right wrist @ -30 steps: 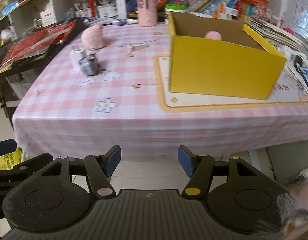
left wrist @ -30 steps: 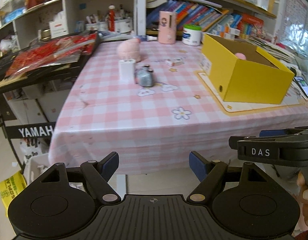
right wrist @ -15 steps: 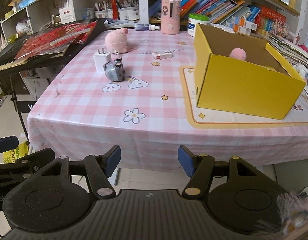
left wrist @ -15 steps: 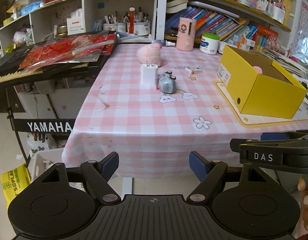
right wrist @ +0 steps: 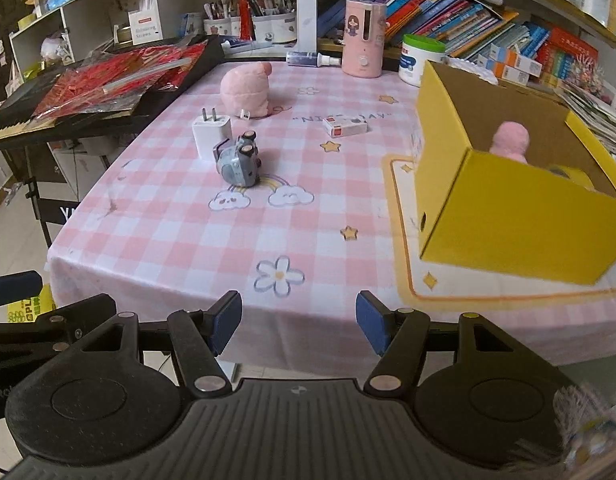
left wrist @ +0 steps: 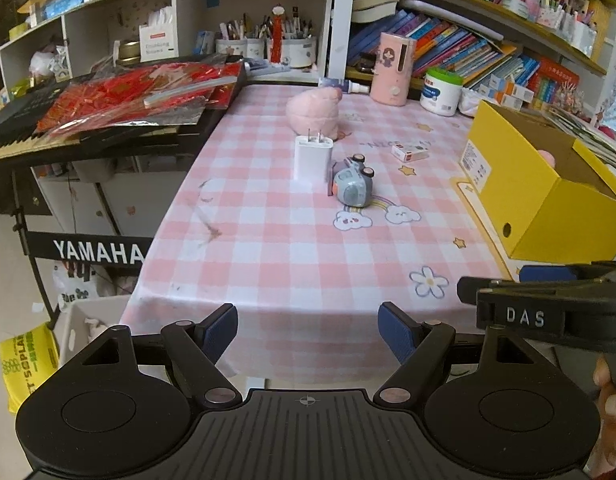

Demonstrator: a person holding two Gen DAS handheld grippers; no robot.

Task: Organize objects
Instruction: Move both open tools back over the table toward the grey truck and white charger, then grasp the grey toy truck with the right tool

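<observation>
Right wrist view: my right gripper (right wrist: 298,322) gapes empty, ribbed blue pads.
Box (right wrist: 519,216): yellow cardboard, rectangular.
Left gripper (left wrist: 308,334): my jaws apart, empty.

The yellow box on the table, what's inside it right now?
Inside the yellow box a pink plush thing shows near the back, with something yellowish beside it. The near wall hides the floor and anything lower down.

We see only the top of the pink toy (right wrist: 511,138) over the box (right wrist: 519,224) wall; the box's right end runs off frame.
</observation>
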